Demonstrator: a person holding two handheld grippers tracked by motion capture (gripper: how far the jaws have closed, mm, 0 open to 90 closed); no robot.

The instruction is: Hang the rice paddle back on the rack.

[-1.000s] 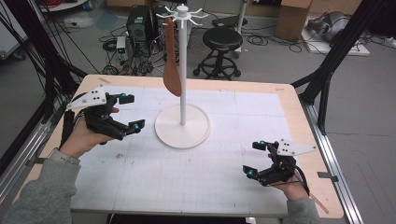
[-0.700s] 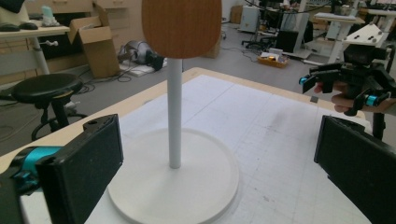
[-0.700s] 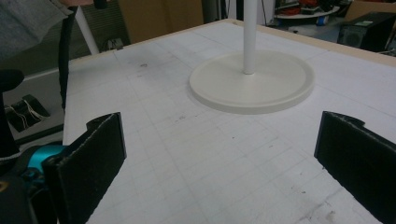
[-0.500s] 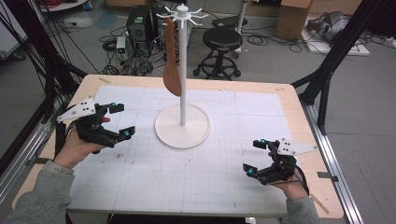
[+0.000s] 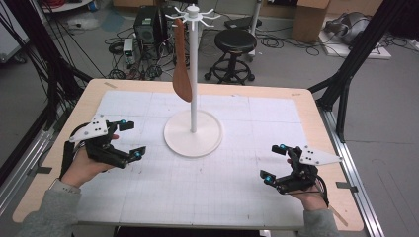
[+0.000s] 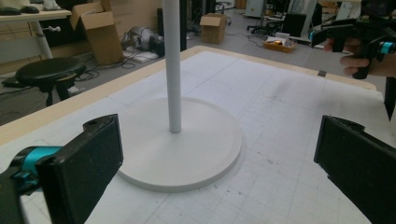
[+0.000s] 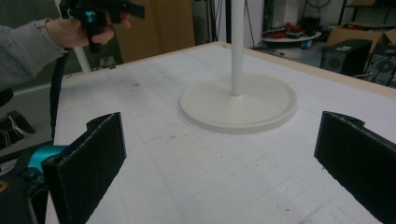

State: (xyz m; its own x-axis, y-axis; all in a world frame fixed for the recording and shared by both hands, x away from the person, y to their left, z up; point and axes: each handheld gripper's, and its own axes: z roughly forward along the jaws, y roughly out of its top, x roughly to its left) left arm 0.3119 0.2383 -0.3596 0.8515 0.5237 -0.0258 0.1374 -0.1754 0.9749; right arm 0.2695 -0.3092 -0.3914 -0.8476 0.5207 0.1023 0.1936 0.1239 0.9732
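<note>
Left gripper point(image 5: 130, 138): drawn back toward table's left edge, jaws wide, empty. Right gripper point(image 5: 274, 162): unmoved, wide, empty. Wooden spatula point(image 5: 181, 63): hanging on white stand point(image 5: 193, 89). Step: probably placement done, retreat; next, rest.

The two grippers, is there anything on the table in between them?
No. In the high view, just bare white gridded mat lies between the left gripper and right gripper. The stand's base sits farther back.
</note>
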